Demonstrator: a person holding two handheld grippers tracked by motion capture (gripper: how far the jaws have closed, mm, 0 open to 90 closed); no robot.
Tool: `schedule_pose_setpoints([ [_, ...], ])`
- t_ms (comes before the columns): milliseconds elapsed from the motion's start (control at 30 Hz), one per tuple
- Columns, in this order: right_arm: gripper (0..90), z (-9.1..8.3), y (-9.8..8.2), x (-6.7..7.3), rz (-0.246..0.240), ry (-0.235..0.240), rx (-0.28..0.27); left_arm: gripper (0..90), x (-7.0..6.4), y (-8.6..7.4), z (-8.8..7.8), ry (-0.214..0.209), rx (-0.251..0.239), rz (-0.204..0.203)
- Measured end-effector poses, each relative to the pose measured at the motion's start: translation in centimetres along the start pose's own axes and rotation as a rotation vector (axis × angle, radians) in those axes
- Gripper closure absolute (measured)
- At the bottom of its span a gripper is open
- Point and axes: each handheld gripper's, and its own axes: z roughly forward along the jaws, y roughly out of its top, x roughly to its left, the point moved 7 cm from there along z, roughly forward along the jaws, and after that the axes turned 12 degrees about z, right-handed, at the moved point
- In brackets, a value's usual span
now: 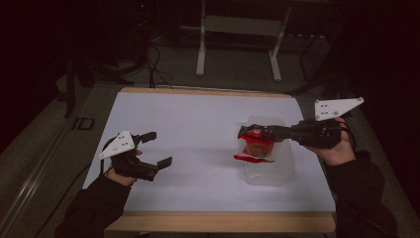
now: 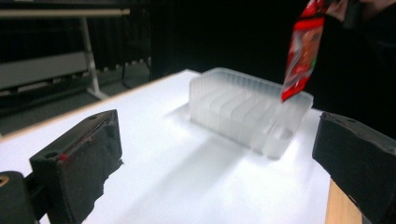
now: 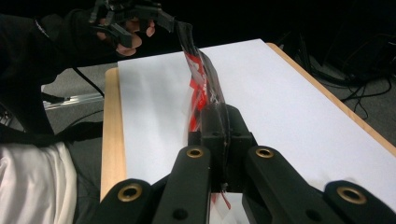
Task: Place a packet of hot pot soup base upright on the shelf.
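R gripper (image 1: 246,133) is clamped on a red snack packet (image 1: 255,147), jaws closed tight on its top edge, held up over the far half of the clear plastic container (image 1: 277,171) on the right side of the white table (image 1: 188,129). In the left gripper view the packet (image 2: 301,51) hangs almost straight down, long axis near vertical w/ a slight lean, bottom edge pointing into the container (image 2: 247,112) and sitting about level w/ its rim; can't tell if it touches. In the right gripper view the packet (image 3: 203,88) runs straight out from the shut jaws, thin edge toward the camera, so its flat faces look to run along the gripper's line. L gripper (image 1: 159,148) is near-left on the table, well apart from the container, jaws spread wide w/ nothing between them; its pads (image 2: 86,154) frame the container from a low angle. Step in hand reads as lowering the packet into the container. To do it well: keep the grip at the top edge so the packet stays hanging plumb, line its flat face up w/ the container's long side, not across it, bring it down slowly so the bottom edge goes inside the wall rather than catching on the rim, and let go only once the bottom has support. The container looks light and could slide, so the L gripper may want to come over and steady the near wall. The packet is floppy and may fold or tip if dropped from height.
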Motion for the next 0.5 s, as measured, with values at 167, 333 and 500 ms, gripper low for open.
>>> schedule_pose_setpoints([
  [167,90.0,-1.2,-1.3,-0.4,0.015,-0.006,0.015,0.7,-0.2,-1.7,-0.5,-0.017,0.041,-0.023],
  [333,90.0,-2.0,-2.8,-0.9,0.014,-0.001,0.014,0.0,-0.3,-2.9,-0.9,-0.018,0.066,-0.049],
  [500,90.0,-2.2,-4.1,-1.3,0.001,0.009,0.026,0.0,-0.5,-4.3,-1.1,-0.016,0.084,-0.067],
])
